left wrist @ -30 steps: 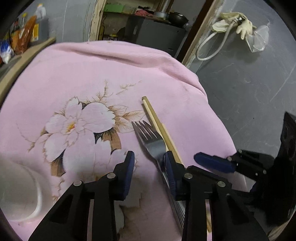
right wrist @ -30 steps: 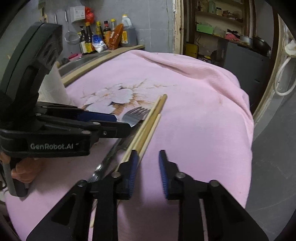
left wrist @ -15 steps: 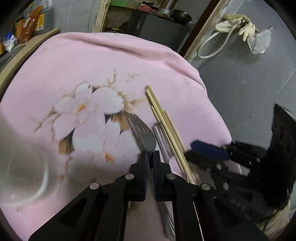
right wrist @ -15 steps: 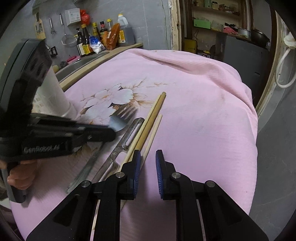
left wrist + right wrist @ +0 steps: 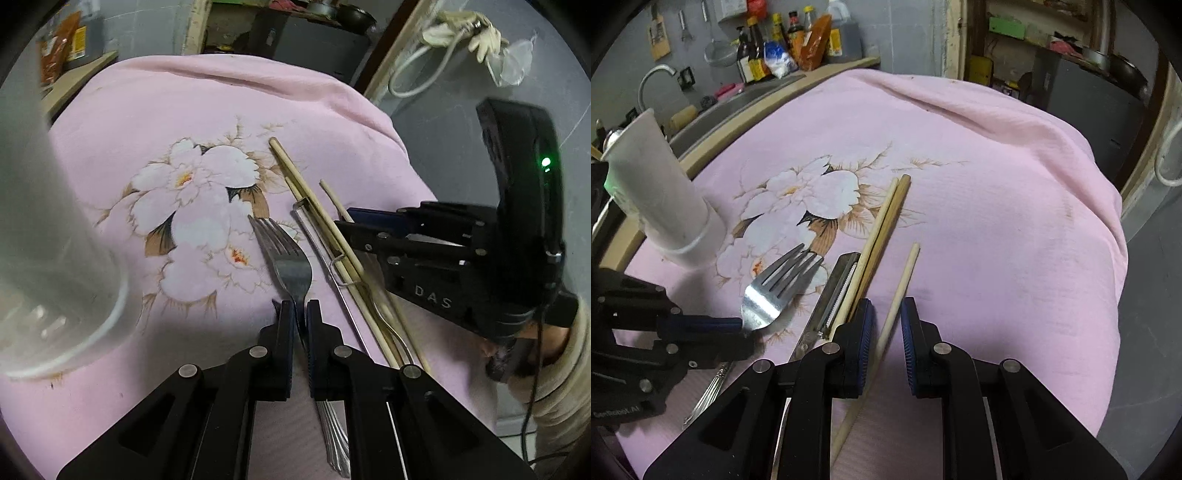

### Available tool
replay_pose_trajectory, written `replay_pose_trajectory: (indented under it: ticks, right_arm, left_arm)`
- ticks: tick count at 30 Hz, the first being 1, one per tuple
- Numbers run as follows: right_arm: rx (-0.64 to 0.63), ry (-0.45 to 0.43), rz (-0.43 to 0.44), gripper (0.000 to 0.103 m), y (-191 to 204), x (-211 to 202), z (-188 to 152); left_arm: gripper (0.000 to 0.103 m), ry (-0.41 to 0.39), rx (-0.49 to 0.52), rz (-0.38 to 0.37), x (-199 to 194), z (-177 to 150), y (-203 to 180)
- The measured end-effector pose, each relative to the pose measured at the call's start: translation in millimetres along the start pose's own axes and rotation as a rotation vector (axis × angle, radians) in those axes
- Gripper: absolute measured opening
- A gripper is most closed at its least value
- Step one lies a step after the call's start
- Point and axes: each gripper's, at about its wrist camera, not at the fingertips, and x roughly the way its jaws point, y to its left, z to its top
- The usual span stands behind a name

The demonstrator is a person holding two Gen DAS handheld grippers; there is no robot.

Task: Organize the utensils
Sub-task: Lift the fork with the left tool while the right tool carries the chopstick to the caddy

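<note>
**Fork pinched, one chopstick waiting between my right fingers**

At the left stands the white plastic cup (image 5: 665, 201) on the pink flowered cloth (image 5: 979, 184). My left gripper (image 5: 300, 308) is pressed together on the neck of the steel fork (image 5: 284, 254). I think I should lift it level and turn slowly toward the cup, so the tines do not catch the cloth. Next lie the peeler (image 5: 834, 291) and two chopsticks (image 5: 886, 218). My right gripper (image 5: 887, 314) is spread around the single chopstick (image 5: 903, 280); I must close squarely.
</note>
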Motion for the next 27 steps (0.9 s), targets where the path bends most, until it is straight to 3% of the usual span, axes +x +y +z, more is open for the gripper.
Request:
replay_pose_trajectory:
  ticks: [4,8,14,17,22,27]
  right_arm:
    - [0.0,0.013,-0.008,0.011,1.7,-0.5,0.4]
    - [0.072,0.003,0.026,0.003,-5.7,-6.1,-3.9]
    - [0.157,-0.132,0.103,0.003,-9.9,-40.1,-33.6]
    - [0.162,-0.28,0.109,0.003,-1.9,-70.7,-51.6]
    - [0.142,-0.64,0.099,0.003,28.9,-121.8,-82.2]
    - [0.044,-0.914,0.024,0.003,73.0,-149.1,-90.1]
  left_arm:
    - [0.005,0.024,-0.016,-0.029,7.1,4.8,5.5]
    - [0.002,-0.001,-0.016,-0.035,0.6,-0.5,6.0]
    - [0.001,-0.151,0.078,0.001,-39.9,-30.8,-7.9]
    - [0.0,-0.286,0.103,0.05,-66.7,-49.4,-13.1]
    - [0.0,-0.567,0.119,0.19,-109.3,-78.6,-26.6]
    - [0.0,-0.785,0.123,0.318,-146.1,-92.8,-37.2]
